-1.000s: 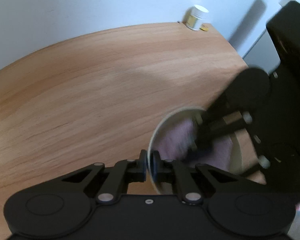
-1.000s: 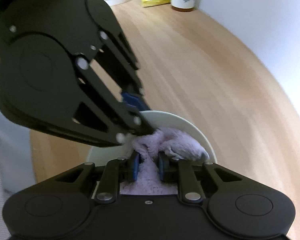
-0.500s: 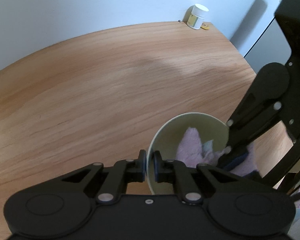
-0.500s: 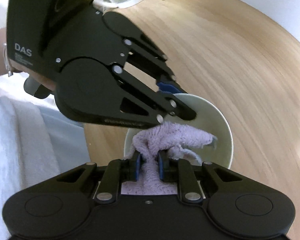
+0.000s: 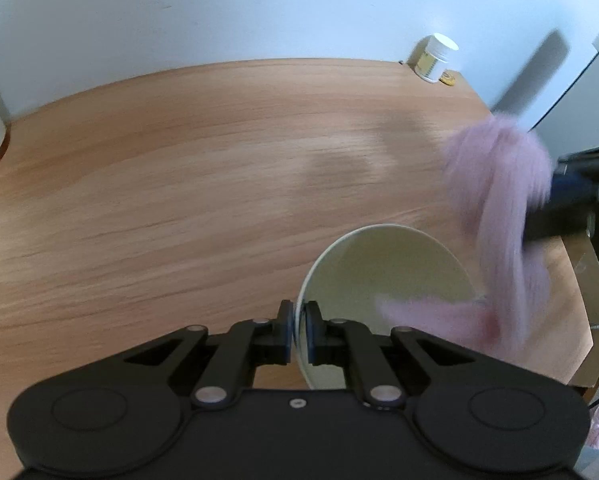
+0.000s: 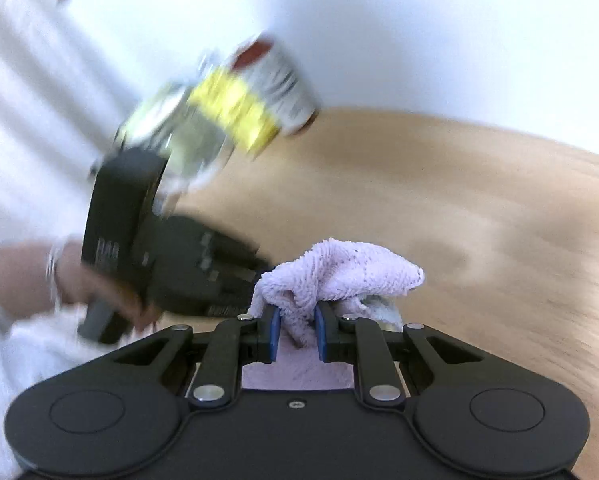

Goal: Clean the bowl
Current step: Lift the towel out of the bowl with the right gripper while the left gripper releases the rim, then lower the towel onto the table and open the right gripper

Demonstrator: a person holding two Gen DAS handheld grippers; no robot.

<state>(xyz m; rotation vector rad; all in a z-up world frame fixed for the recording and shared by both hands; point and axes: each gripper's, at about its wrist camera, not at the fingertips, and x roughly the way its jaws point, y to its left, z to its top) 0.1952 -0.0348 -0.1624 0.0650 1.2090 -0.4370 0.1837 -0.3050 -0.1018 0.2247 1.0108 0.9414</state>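
The left gripper [image 5: 298, 336] has its fingers pinched tight on the rim of the cream bowl [image 5: 387, 264], held tilted over the wooden tabletop [image 5: 179, 184]. The right gripper [image 6: 295, 334] has its fingers clamped on a lilac cloth [image 6: 339, 272], lifted clear of the bowl. Lettering on the left gripper's housing is too blurred to read.

No lettering reads clearly (the white print on the left gripper [image 6: 235, 276] body is motion-blurred).
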